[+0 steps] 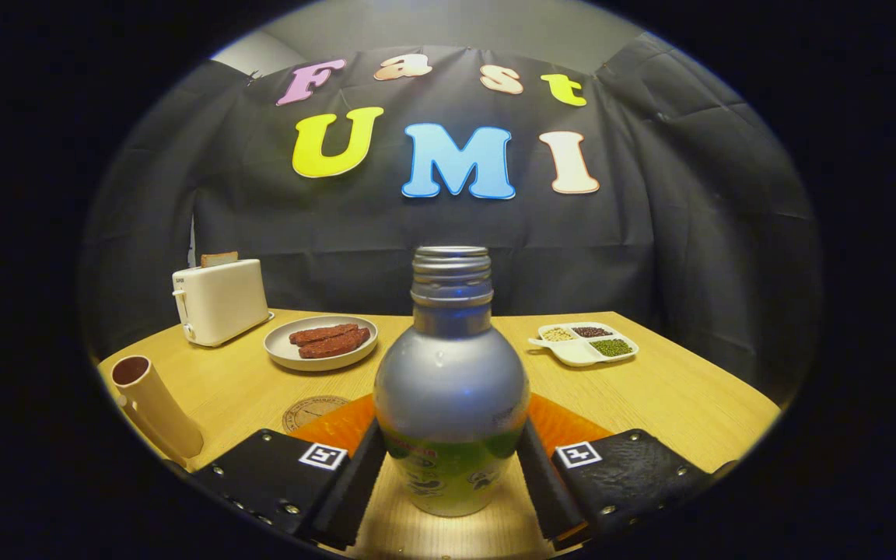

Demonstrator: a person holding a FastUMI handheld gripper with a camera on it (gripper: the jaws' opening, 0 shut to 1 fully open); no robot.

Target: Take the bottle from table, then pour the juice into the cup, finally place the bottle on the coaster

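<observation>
A silver bottle (450,389) with a threaded open neck and a green label stands upright between my fingers. My gripper (452,459) is shut on the bottle, one finger pressing each side of its lower body. Whether its base rests on the wooden table (673,404) or hangs just above it, I cannot tell. To the left of the fingers stands a tall tan cup (154,404) with a dark inside. A round brown coaster (314,411) lies just beyond the left finger, partly hidden by it.
At the back left stands a white toaster (218,302) with a slice of bread in it. Beside it is a grey plate (320,342) with sausages. A white divided dish (584,343) of beans sits at the back right.
</observation>
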